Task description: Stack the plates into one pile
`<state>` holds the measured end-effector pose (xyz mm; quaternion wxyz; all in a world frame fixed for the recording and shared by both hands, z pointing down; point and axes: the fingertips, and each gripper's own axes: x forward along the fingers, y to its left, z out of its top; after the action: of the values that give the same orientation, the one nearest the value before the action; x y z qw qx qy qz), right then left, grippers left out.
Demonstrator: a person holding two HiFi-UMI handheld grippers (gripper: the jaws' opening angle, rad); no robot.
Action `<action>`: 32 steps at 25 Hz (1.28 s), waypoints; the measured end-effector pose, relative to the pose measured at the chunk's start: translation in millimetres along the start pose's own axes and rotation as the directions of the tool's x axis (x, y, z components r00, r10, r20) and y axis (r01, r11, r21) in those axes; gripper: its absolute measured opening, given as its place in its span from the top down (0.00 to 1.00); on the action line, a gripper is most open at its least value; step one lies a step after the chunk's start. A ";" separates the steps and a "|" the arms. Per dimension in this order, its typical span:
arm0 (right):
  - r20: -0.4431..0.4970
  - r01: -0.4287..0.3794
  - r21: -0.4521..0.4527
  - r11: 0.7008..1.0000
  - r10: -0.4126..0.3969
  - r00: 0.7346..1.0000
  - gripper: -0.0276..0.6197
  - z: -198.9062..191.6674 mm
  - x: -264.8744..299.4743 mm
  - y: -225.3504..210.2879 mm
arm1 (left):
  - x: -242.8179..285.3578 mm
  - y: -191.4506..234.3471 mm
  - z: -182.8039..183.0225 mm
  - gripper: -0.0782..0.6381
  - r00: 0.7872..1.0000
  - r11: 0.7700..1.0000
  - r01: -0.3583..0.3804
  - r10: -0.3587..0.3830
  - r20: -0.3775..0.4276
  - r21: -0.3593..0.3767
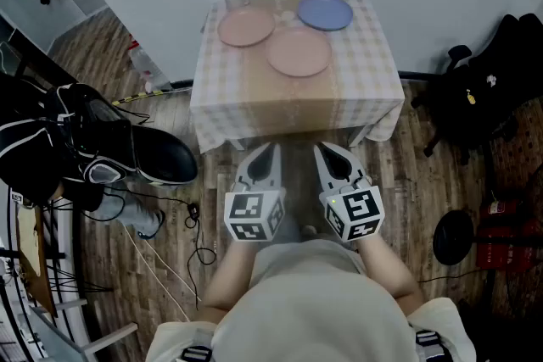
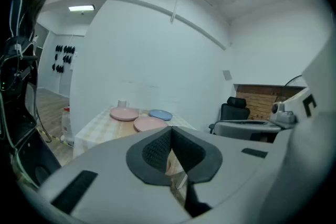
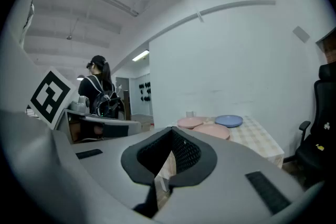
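Three plates lie apart on a small table with a checked cloth [image 1: 365,89]: a pink plate [image 1: 246,27] at the back left, a second pink plate [image 1: 299,52] nearer the middle, and a blue plate [image 1: 325,12] at the back right. My left gripper [image 1: 270,148] and right gripper [image 1: 323,150] hang side by side in front of the table's near edge, both shut and holding nothing. The same plates appear far ahead in the left gripper view, where the near pink plate [image 2: 150,123] lies closest, and in the right gripper view, with the blue plate [image 3: 229,120] at the right.
A small white cup [image 1: 286,15] stands between the plates at the back. A black chair [image 1: 475,97] is to the table's right, dark equipment and cables [image 1: 93,148] to its left. A white wall runs behind the table. A person with a backpack [image 3: 100,94] stands far off.
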<state>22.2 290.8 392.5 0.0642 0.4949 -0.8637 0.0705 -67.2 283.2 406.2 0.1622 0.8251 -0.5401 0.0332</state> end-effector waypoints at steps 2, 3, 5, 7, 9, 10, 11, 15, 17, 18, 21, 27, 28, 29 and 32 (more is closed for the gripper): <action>0.003 0.003 -0.003 1.000 -0.003 1.000 0.96 -1.4 -2.8 1.7 | -2.1 -0.9 -1.4 0.89 1.000 1.000 0.003 -0.003 0.001 0.008; 0.005 0.004 -0.005 1.000 -0.004 1.000 0.96 -1.8 -4.0 2.7 | -3.6 -0.9 -1.9 0.89 1.000 1.000 0.003 -0.003 0.001 0.011; 0.007 0.008 -0.006 1.000 -0.008 1.000 0.96 -1.4 -5.6 4.9 | -6.9 0.0 -1.8 0.89 1.000 1.000 0.003 -0.003 0.003 0.015; 0.009 0.011 -0.008 1.000 -0.010 1.000 0.96 0.4 -6.6 6.2 | -9.8 0.5 -0.4 0.89 1.000 1.000 0.004 -0.004 0.005 0.019; 0.011 0.012 -0.011 1.000 -0.012 1.000 0.96 1.7 -8.2 6.2 | -11.5 -0.3 0.7 0.89 1.000 1.000 0.005 -0.005 0.008 0.024; 0.012 0.013 -0.010 1.000 -0.013 1.000 0.96 1.8 -9.2 5.7 | -12.1 -1.0 0.8 0.89 1.000 1.000 0.005 -0.005 0.010 0.026; 0.013 0.013 -0.008 1.000 -0.013 1.000 0.96 1.7 -10.2 5.0 | -12.5 -1.6 0.7 0.89 1.000 1.000 0.004 -0.004 0.011 0.028; 0.011 0.015 0.001 1.000 -0.015 1.000 0.96 0.5 -14.3 3.3 | -14.3 -4.7 0.2 0.89 1.000 1.000 0.004 -0.005 0.015 0.025; 0.010 0.016 0.000 1.000 -0.016 1.000 0.96 -0.5 -16.1 1.1 | -14.1 -6.7 -0.6 0.89 1.000 1.000 0.003 -0.003 0.015 0.025; 0.010 0.016 0.001 1.000 -0.016 1.000 0.96 -1.1 -17.1 -0.5 | -13.8 -7.9 -1.6 0.89 1.000 1.000 0.001 -0.002 0.014 0.025; 0.019 0.007 0.015 1.000 -0.007 1.000 0.96 -1.4 -21.5 -4.4 | -13.4 -13.4 -2.3 0.89 1.000 1.000 0.001 -0.001 0.015 0.027; 0.021 0.001 0.014 1.000 -0.001 1.000 0.96 -1.2 -26.1 -15.5 | -9.8 -23.4 -3.9 0.89 1.000 1.000 -0.007 0.007 0.016 0.025; 0.018 0.004 0.016 1.000 -0.004 1.000 0.96 -1.3 -25.6 -18.2 | -8.9 -23.9 -3.9 0.89 1.000 1.000 -0.009 0.009 0.015 0.024; 0.015 0.006 0.020 1.000 -0.007 1.000 0.96 -1.6 -24.5 -21.1 | -7.8 -24.1 -3.8 0.89 1.000 1.000 -0.010 0.010 0.013 0.024; 0.004 0.007 0.039 0.999 -0.008 1.000 0.96 -2.7 -19.6 -30.1 | -3.1 -23.5 -3.6 0.89 1.000 1.000 -0.016 0.016 0.007 0.025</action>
<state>58.2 292.9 393.4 0.0532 0.4995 -0.8604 0.0863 -46.9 295.6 403.5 0.1498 0.8229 -0.5468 0.0387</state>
